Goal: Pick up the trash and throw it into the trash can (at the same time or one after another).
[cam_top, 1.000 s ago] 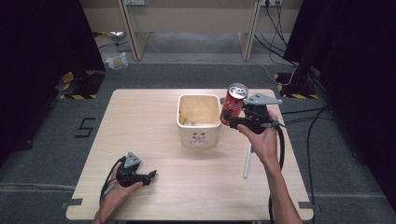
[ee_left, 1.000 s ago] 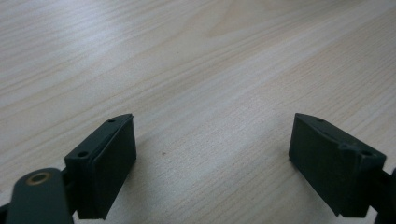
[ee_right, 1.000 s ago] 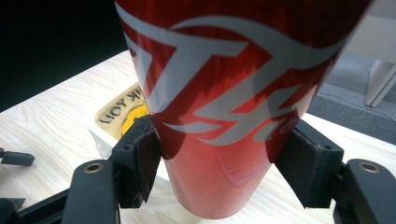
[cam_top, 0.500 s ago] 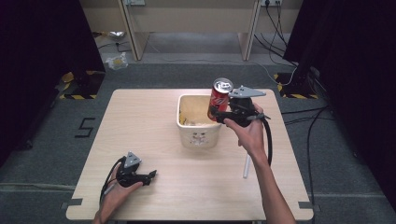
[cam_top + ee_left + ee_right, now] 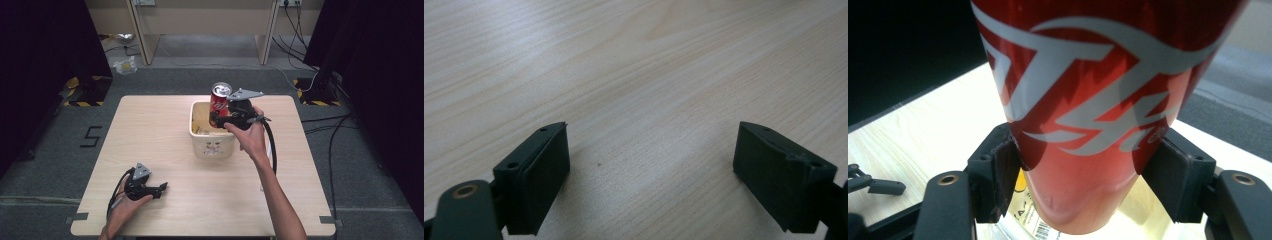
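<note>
Red can [image 5: 219, 98] upright, long axis vertical, silver top with its pull-tab facing up in the high view, base pointing down into the tub. Held above the open mouth of the cream tub [image 5: 213, 144], over the tub's far right corner, clear of the rim. Glossy red skin, white flowing script across the side, seen huge and close in the right gripper view [image 5: 1088, 100], tapering to a paler rounded base; yellowish contents and a printed label just visible below it inside the tub. Right gripper [image 5: 220, 116] clamped on the can's lower body, one black pad on each side pressing the metal, grey three-cornered plate on top, cable trailing back along the forearm. Right hand [image 5: 250, 135] reaching in from the near right, wrist over the tub's right wall. Tub standing around the middle of the table [image 5: 150, 125], nearer the far edge, a small printed motif on its near wall. Left gripper [image 5: 162, 187] resting low by the near left corner, held in the left hand [image 5: 125, 207], jaws spread wide with nothing but bare wood grain between the pads [image 5: 544, 170]. Well apart from the can and tub.
</note>
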`<state>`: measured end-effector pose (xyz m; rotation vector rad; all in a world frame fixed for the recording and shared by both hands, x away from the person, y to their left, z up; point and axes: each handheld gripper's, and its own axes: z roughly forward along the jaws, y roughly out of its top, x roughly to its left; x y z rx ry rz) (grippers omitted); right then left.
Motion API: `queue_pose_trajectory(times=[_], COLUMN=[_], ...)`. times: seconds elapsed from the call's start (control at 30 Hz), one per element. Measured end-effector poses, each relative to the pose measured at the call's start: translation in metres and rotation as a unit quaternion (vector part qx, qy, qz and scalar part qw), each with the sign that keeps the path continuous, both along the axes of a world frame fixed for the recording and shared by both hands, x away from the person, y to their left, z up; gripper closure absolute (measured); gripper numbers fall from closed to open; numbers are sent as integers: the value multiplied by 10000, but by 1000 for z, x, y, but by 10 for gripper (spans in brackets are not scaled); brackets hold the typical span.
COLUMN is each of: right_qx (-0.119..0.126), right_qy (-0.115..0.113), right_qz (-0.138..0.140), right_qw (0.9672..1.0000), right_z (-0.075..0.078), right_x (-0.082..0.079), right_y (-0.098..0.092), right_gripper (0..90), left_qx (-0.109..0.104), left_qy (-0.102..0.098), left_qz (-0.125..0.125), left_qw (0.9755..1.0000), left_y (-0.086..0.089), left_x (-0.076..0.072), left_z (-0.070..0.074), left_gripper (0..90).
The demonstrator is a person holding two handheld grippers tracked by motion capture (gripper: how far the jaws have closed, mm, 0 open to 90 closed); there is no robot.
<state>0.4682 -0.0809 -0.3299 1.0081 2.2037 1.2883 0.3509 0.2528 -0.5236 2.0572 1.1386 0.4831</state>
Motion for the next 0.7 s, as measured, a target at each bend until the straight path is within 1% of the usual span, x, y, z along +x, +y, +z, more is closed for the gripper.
queue_pose_trajectory(times=[0.13, 0.27, 0.3, 0.33, 0.4, 0.47, 0.5, 0.57, 0.63, 0.67, 0.7], right_qx=[-139, -178, -244, -244, -254, -268, -294, -346, -362, -390, -392], right_qy=[127, 193, 248, 248, 336, 353, 355, 428, 450, 512, 524], right_qz=[69, 96, 111, 111, 112, 119, 131, 166, 174, 200, 220], right_qw=[9998, 9996, 9993, 9993, 9990, 9989, 9989, 9983, 9982, 9977, 9976], right_z=[-9, -14, -18, -18, -23, -24, -26, -31, -33, -36, -37], right_x=[6, 10, 12, 12, 16, 17, 18, 20, 21, 22, 23], right_y=[11, 16, 18, 18, 22, 24, 25, 31, 33, 37, 38], right_gripper=[342, 342, 342, 342, 342, 342, 342, 342, 342, 341, 341], left_qx=[-4, -17, -13, 6, -23, -21, -9, -4, -3, 0, -5], left_qy=[0, -5, -3, 3, -8, -6, -1, -1, 0, 0, -1], left_qz=[1, 11, 7, -6, 15, 14, 4, 3, 2, 0, 2], left_qw=[10000, 10000, 10000, 10000, 10000, 10000, 10000, 10000, 10000, 10000, 10000], left_y=[0, 0, 0, 0, 0, 0, 0, 0, 0, 0, 0], left_x=[0, 0, 0, 0, 0, 0, 0, 0, 0, 0, 0], left_z=[0, 0, 0, 0, 0, 0, 0, 0, 0, 0, 0], left_gripper=[143, 143, 143, 143, 143, 143, 143, 143, 143, 143, 143])
